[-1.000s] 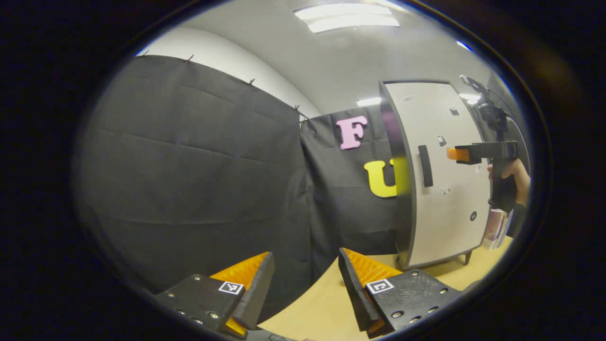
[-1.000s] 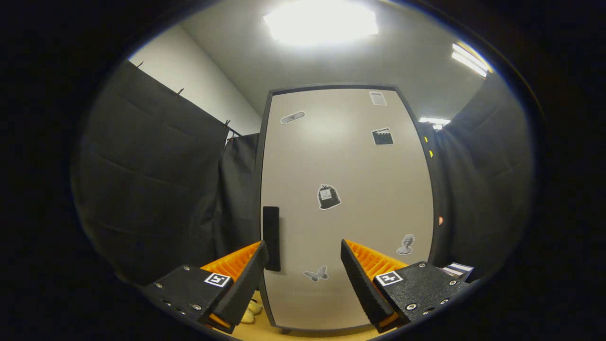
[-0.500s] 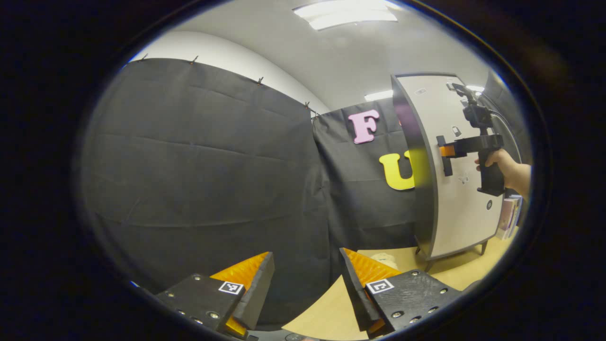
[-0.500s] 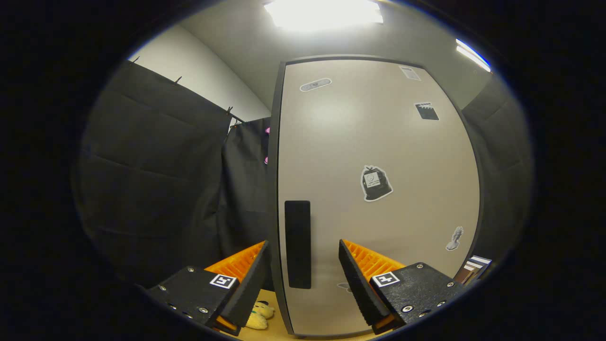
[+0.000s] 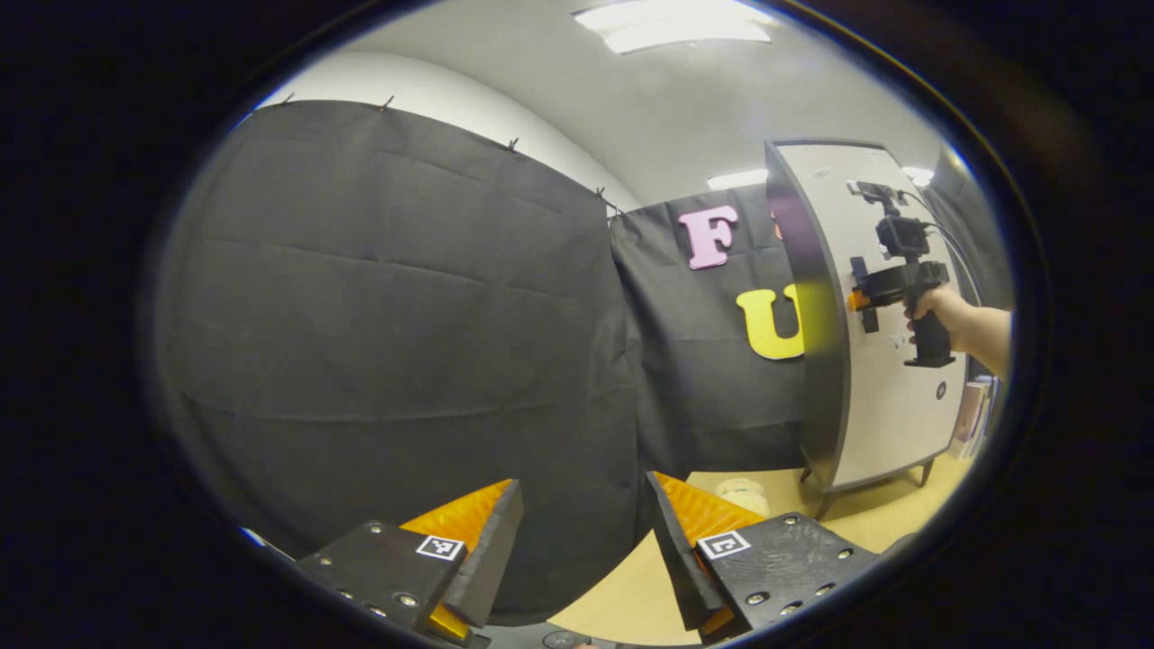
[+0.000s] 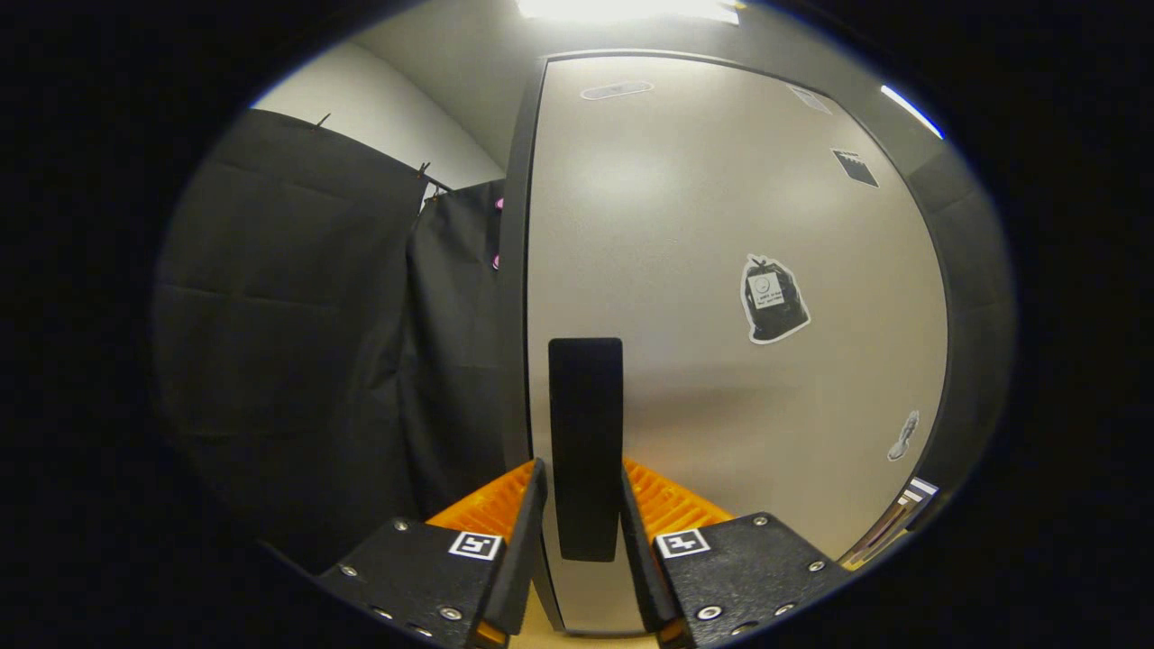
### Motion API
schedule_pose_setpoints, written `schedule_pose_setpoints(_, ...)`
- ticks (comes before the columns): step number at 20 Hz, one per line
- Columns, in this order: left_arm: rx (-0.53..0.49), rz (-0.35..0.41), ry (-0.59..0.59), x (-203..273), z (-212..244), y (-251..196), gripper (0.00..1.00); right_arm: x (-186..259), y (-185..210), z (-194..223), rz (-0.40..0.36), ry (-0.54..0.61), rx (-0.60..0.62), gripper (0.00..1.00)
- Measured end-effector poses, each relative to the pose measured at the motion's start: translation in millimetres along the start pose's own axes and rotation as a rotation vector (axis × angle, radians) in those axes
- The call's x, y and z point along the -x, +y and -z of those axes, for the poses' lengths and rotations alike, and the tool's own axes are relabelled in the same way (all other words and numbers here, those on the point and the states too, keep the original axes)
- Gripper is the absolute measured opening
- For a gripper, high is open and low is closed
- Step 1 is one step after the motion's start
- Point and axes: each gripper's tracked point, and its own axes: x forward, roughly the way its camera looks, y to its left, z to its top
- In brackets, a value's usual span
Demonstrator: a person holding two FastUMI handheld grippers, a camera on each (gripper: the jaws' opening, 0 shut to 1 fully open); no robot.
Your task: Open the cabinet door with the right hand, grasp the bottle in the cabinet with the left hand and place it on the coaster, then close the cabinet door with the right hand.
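The pale cabinet door (image 6: 712, 397) stands closed, with stickers on it and a black vertical handle (image 6: 586, 424) near its left edge. My right gripper (image 6: 581, 532) is shut on that handle, one finger against each side of it. In the left gripper view the cabinet (image 5: 892, 397) stands at the far right on thin legs, and the right gripper (image 5: 858, 297), held by a hand (image 5: 933, 306), sits at the handle. My left gripper (image 5: 584, 541) is open and holds nothing, low over the wooden table (image 5: 631, 577). Whatever is inside the cabinet is hidden by the door.
A small cream plush toy (image 5: 744, 494) lies on the table left of the cabinet's foot. Some books (image 5: 974, 410) stand to the cabinet's right, also seen as books (image 6: 902, 514) in the right gripper view. Black cloth walls the booth behind and to the left.
My right gripper moved in to the door and its fingers narrowed from wide open onto the handle. The left gripper stayed open; the cabinet slid rightward in its view.
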Motion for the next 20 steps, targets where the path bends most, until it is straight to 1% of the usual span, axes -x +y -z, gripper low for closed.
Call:
schedule_pose_setpoints(1,0.002,0.006,0.002,-2.3,-0.2,-1.7,0.77,-2.8,-0.2,-0.9,-0.002,0.006,-0.013,0.42)
schedule_pose_setpoints(2,0.005,0.012,0.001,-2.2,-0.6,-4.7,0.75,-2.8,0.5,1.6,-0.003,0.017,-0.023,0.33)
schedule_pose_setpoints(3,0.009,0.02,-0.001,-2.2,-2.2,-7.4,0.75,-1.3,0.2,1.7,-0.006,0.027,-0.028,0.3)
schedule_pose_setpoints(4,0.014,0.027,-0.005,-1.4,-3.0,-11.0,0.75,-0.9,0.5,1.7,-0.009,0.033,-0.022,0.25)
schedule_pose_setpoints(6,0.022,0.043,-0.01,-1.5,-5.4,-18.4,0.75,2.0,0.7,1.9,-0.022,0.038,-0.017,0.22)
schedule_pose_setpoints(8,0.019,0.059,-0.016,-1.7,-8.3,-26.3,0.75,6.9,1.8,1.6,-0.04,0.042,-0.029,0.22)
schedule_pose_setpoints(9,0.018,0.067,-0.019,-0.7,-9.4,-30.6,0.75,10.4,2.9,0.8,-0.048,0.043,-0.032,0.24)
schedule_pose_setpoints(13,0.021,0.098,-0.031,1.3,-16.2,-49.6,0.75,22.8,4.1,-1.8,-0.08,0.031,-0.037,0.22)
schedule_pose_setpoints(14,0.019,0.105,-0.033,1.6,-18.2,-54.0,0.78,25.3,3.5,-1.9,-0.087,0.029,-0.041,0.22)
schedule_pose_setpoints(17,0.016,0.132,-0.045,5.8,-23.8,-66.1,0.78,32.8,2.3,-2.5,-0.109,0.03,-0.04,0.22)
schedule_pose_setpoints(18,0.017,0.14,-0.048,7.2,-26.0,-70.1,0.82,34.9,1.8,-1.7,-0.116,0.03,-0.041,0.22)
schedule_pose_setpoints(19,0.016,0.15,-0.05,7.9,-28.2,-76.4,0.82,37.6,1.3,-2.5,-0.121,0.028,-0.043,0.2)
schedule_pose_setpoints(20,0.015,0.159,-0.052,8.9,-29.6,-85.6,0.82,41.6,1.7,-3.1,-0.126,0.025,-0.044,0.22)
